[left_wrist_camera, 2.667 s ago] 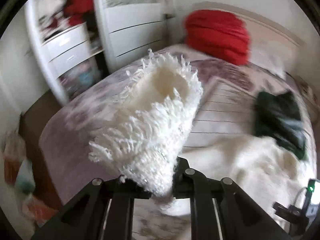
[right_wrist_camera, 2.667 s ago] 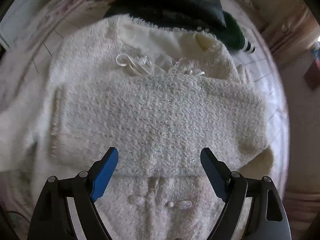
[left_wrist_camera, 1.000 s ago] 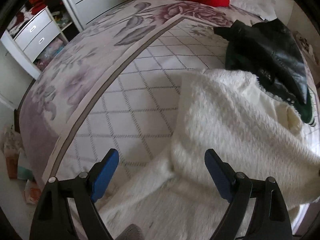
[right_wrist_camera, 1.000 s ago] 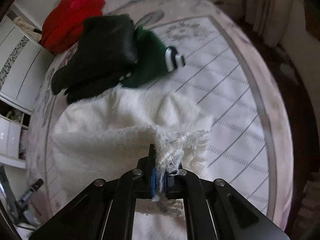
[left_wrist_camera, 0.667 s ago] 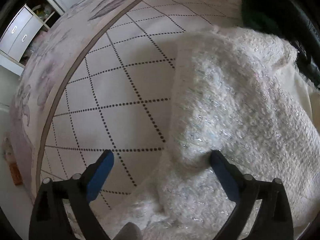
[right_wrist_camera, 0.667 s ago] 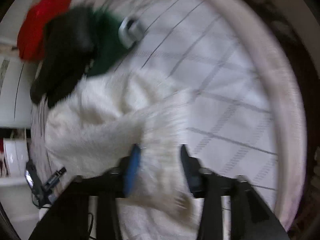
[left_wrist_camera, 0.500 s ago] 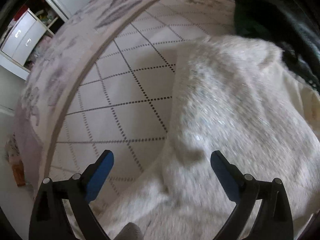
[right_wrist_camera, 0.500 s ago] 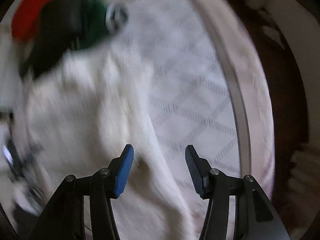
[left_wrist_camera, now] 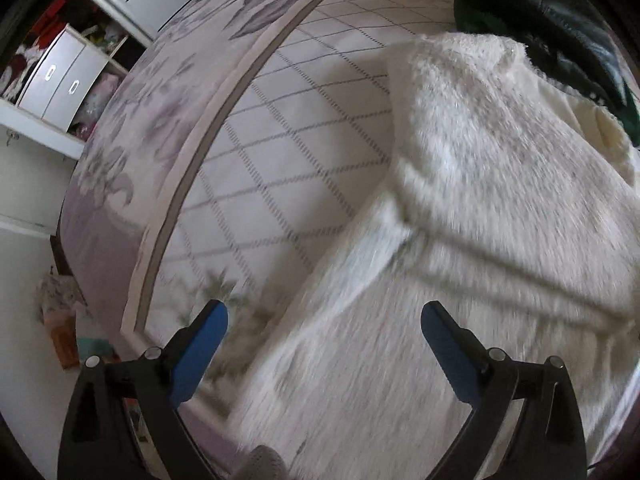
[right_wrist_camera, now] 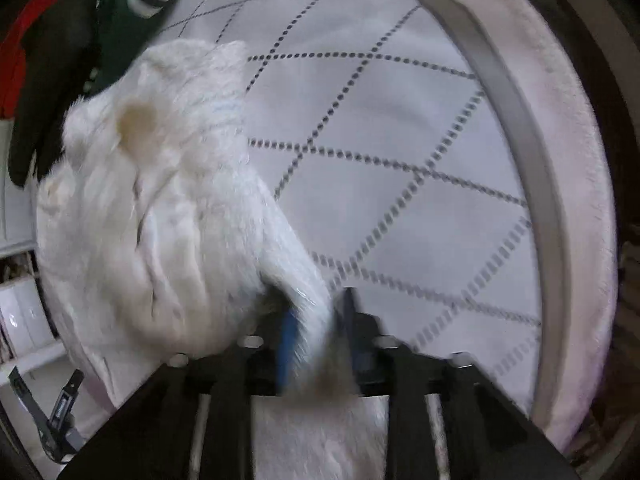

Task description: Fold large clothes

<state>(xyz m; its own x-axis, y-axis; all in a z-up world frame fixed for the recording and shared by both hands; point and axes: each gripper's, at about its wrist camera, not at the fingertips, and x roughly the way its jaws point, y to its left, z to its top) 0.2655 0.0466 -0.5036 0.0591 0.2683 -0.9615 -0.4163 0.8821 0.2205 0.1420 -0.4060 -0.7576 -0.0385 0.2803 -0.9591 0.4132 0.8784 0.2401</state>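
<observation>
My right gripper (right_wrist_camera: 316, 332) is blurred by motion as its jaws are closing around an edge of the white fluffy sweater (right_wrist_camera: 168, 216), so I cannot tell if the pads already press it. The black jacket (left_wrist_camera: 560, 12) behind the sweater is cut by the frame edge. The sweater part nearest my left gripper (left_wrist_camera: 322, 328) is smeared.
</observation>
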